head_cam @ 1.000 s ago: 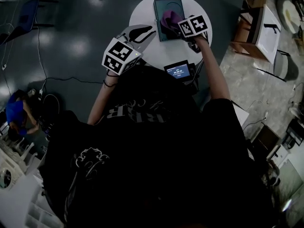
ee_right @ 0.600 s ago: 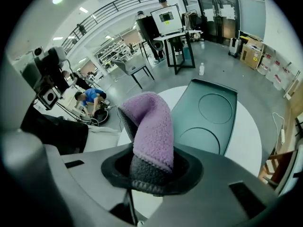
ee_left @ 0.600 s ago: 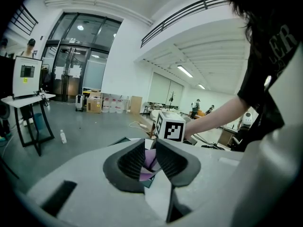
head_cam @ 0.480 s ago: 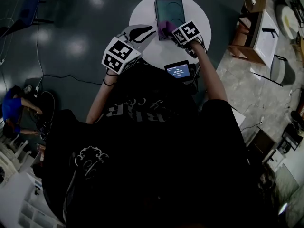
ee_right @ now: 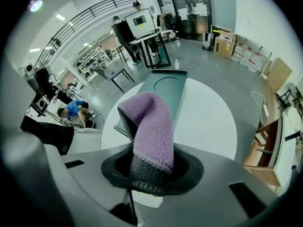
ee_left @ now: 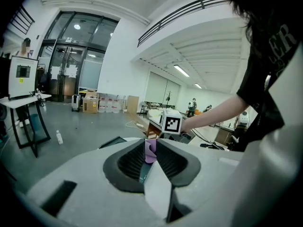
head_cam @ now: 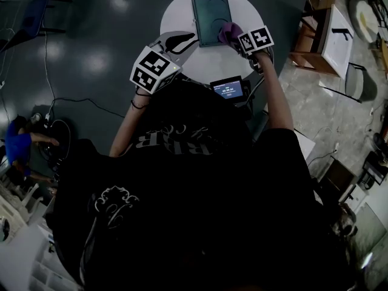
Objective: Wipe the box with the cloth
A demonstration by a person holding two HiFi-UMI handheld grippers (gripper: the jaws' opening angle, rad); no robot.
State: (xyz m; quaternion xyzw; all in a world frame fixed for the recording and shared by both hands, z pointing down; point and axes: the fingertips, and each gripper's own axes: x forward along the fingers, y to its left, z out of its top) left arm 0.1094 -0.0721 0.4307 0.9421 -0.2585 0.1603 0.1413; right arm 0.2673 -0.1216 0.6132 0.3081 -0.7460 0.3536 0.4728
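Note:
A dark green flat box [head_cam: 211, 16] lies on the far part of a round white table [head_cam: 176, 18]. My right gripper [head_cam: 237, 39] is shut on a purple cloth [head_cam: 229, 31], which rests at the box's near right corner. In the right gripper view the cloth [ee_right: 152, 126] stands folded up out of the jaws, with the box [ee_right: 169, 90] and table [ee_right: 208, 122] beyond it. My left gripper [head_cam: 193, 38] hovers over the table's left side beside the box, fingers together and holding nothing. In the left gripper view [ee_left: 150, 148] only a sliver of the cloth [ee_left: 150, 151] shows past its fingers.
A small device with a lit screen [head_cam: 228, 90] stands at the table's near edge. Cables run over the dark floor at left, where a person in blue [head_cam: 20, 143] crouches. Wooden furniture [head_cam: 320, 38] and a white table stand to the right.
My right gripper slid the cloth from the middle of the box to its near edge, then out to the near right corner. The left gripper stayed put.

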